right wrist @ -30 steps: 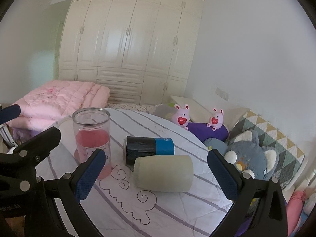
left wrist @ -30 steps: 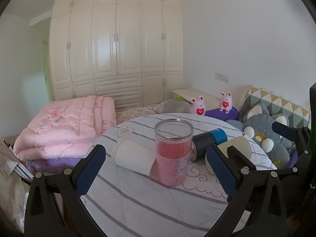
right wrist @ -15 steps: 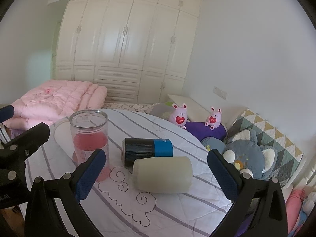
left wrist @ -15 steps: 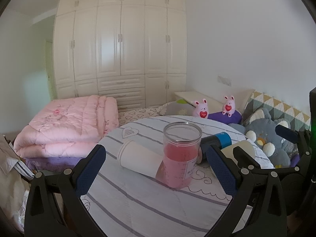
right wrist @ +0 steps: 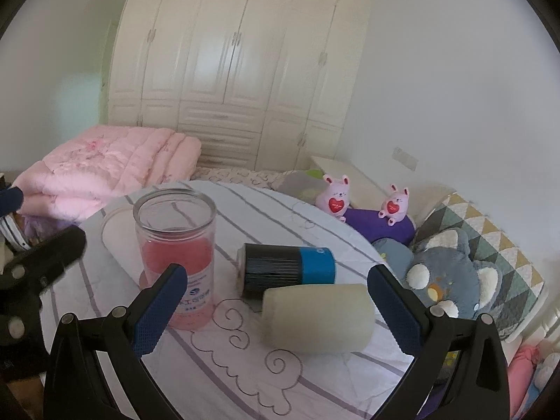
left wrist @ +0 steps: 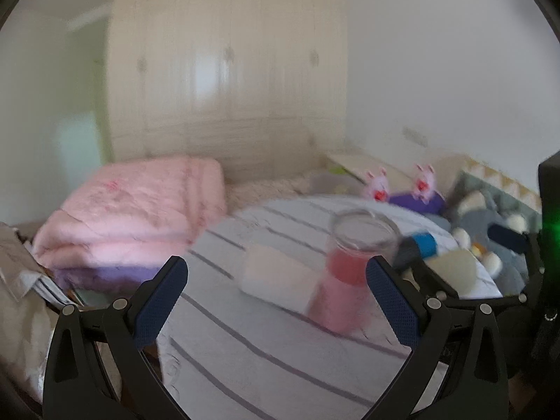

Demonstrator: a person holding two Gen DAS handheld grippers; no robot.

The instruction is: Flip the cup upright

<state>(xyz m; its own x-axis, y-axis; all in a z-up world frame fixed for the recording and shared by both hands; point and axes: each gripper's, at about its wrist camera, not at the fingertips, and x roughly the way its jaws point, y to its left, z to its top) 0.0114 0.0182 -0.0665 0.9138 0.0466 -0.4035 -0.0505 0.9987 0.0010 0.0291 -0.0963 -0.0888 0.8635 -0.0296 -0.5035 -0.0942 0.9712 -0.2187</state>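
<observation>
Jar (right wrist: 176, 259): upright, pink contents | cream cup (right wrist: 316, 317): on side | black-blue cup (right wrist: 287, 267): on side

Each black plastic two-finger gripper, left (left wrist: 276, 292) and right (right wrist: 276, 294), carries textured blue pads (right wrist: 159, 309) on its jaws, silver round screws, and triangular cut-outs in its arms

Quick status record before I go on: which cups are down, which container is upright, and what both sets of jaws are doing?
surface: round table with striped cloth
upright: clear jar, pink contents, no lid
lying on side: cream cup; black and blue cup; white paper cup, behind the jar in the right view
left gripper: jaws open, holding nothing; its view is motion-blurred
right gripper: jaws open, holding nothing, facing the cream cup
task state: no cup flipped upright yet
</observation>
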